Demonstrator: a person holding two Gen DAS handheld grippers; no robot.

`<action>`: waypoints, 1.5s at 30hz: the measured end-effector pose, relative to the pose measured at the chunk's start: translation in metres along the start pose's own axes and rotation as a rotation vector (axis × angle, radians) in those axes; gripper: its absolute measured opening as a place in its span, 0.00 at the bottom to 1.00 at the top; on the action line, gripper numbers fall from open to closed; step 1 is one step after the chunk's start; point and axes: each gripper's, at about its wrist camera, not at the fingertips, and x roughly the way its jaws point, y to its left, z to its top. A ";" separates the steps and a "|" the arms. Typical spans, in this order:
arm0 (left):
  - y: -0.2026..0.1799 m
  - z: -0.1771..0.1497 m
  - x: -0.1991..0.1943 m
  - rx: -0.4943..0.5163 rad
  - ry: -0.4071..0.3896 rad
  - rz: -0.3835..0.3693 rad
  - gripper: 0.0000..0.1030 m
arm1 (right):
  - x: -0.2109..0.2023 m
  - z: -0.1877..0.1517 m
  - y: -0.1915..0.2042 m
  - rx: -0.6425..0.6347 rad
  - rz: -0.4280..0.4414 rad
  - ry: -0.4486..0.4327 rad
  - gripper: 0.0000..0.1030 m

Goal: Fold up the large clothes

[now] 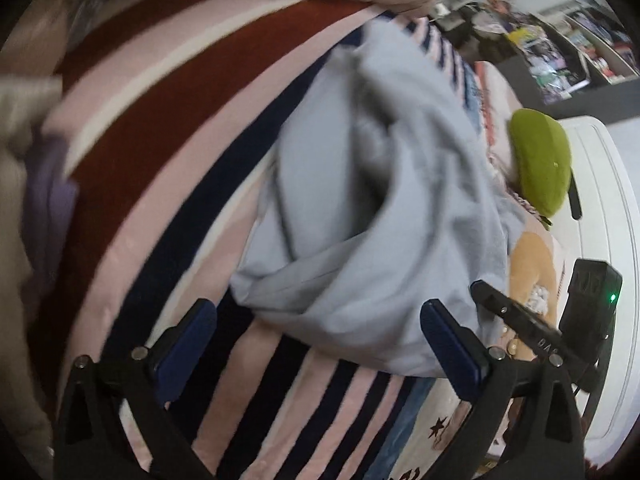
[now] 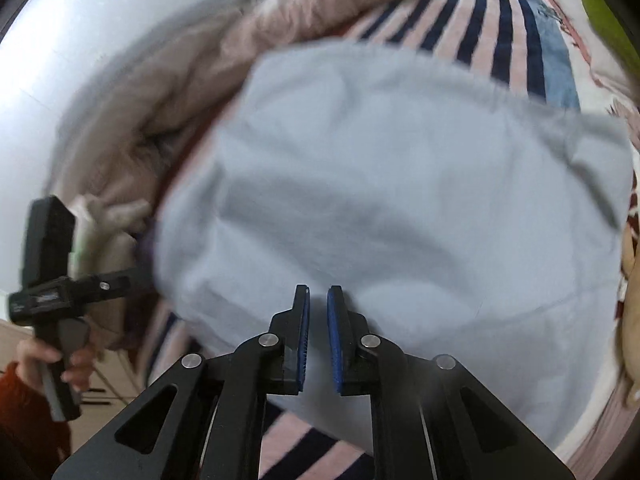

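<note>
Pale blue garment bunched on a striped bedspread, both claws at its near edge.

The right claw [image 2: 318,300] was nearly closed, seemingly pinching the blue garment [image 2: 400,208], which filled the frame's centre. The left claw [image 1: 320,320] gaped wide, empty, the garment [image 1: 372,208] just ahead, running toward upper right over the striped bedspread [image 1: 168,152]; the right claw looked nearer.

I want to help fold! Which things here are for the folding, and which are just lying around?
For the folding:
light blue garment
left gripper, open
right gripper, nearly shut, grip unclear

Just lying around:
striped blanket
beige garment pile
green cap
</note>
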 end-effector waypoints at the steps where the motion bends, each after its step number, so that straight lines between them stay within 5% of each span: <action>1: 0.005 -0.003 0.006 -0.022 0.006 -0.022 0.98 | 0.008 -0.004 -0.004 0.022 -0.008 0.002 0.00; 7: 0.026 -0.019 0.049 -0.186 0.034 -0.167 0.98 | 0.033 0.001 -0.004 0.017 -0.099 0.027 0.00; 22: 0.009 -0.011 0.072 -0.162 0.044 -0.133 0.99 | 0.081 0.027 -0.015 0.042 -0.170 0.111 0.00; 28: 0.004 0.001 0.071 -0.151 0.054 -0.140 0.99 | 0.056 0.028 -0.018 0.051 -0.125 0.087 0.00; 30: 0.002 0.007 0.073 -0.154 0.059 -0.141 0.99 | 0.025 0.024 -0.024 0.053 -0.116 0.030 0.14; 31: 0.001 0.009 0.074 -0.159 0.063 -0.144 0.99 | 0.015 0.022 -0.028 0.064 -0.118 0.011 0.41; 32: 0.002 0.011 0.076 -0.166 0.066 -0.147 0.99 | -0.001 0.018 -0.036 0.083 -0.110 -0.021 0.57; 34: 0.002 0.014 0.080 -0.175 0.068 -0.148 0.99 | -0.027 0.009 -0.052 0.107 -0.105 -0.058 0.57; 38: 0.000 0.015 0.084 -0.181 0.064 -0.142 0.99 | -0.066 -0.006 -0.100 0.174 -0.242 -0.064 0.61; 43: 0.005 0.017 0.089 -0.211 0.057 -0.142 0.99 | -0.074 -0.033 -0.160 0.339 -0.242 0.010 0.64; 45: 0.004 0.019 0.093 -0.219 0.060 -0.143 0.99 | -0.067 -0.046 -0.178 0.407 -0.169 0.032 0.64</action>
